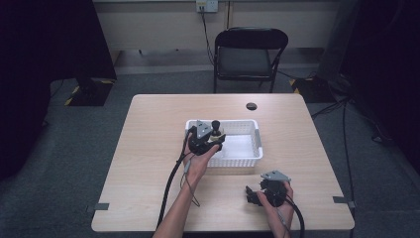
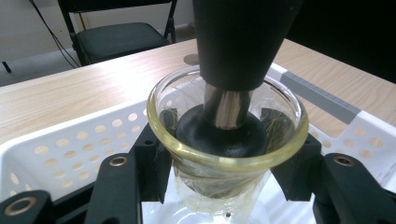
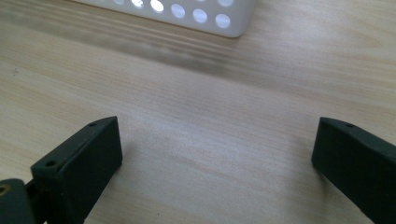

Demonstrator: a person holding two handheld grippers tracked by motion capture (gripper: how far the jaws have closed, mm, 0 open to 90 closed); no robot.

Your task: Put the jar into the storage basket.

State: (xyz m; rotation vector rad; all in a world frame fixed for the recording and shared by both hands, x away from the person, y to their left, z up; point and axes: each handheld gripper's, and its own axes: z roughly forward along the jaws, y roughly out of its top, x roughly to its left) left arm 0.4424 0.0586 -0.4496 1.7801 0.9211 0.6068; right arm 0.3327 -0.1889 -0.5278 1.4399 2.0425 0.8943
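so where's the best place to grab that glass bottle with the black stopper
Judging by the current hold, around the neck just under the flared rim, jaws coming in level from opposite sides. The left gripper is shut on the glass bottle there above the white basket; the lip should stop it slipping down, and the black stopper stays free.

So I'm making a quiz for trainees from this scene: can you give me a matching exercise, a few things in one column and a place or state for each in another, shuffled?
Things:
1. glass jar
2. white basket
3. right hand-held gripper
4. black chair

Places or states:
A. on the floor beyond the table
B. open, over bare wood
C. clamped in the left hand-held gripper, a black stopper in its mouth
D. on the table, sides full of round holes

Pairs: 1-C, 2-D, 3-B, 4-A
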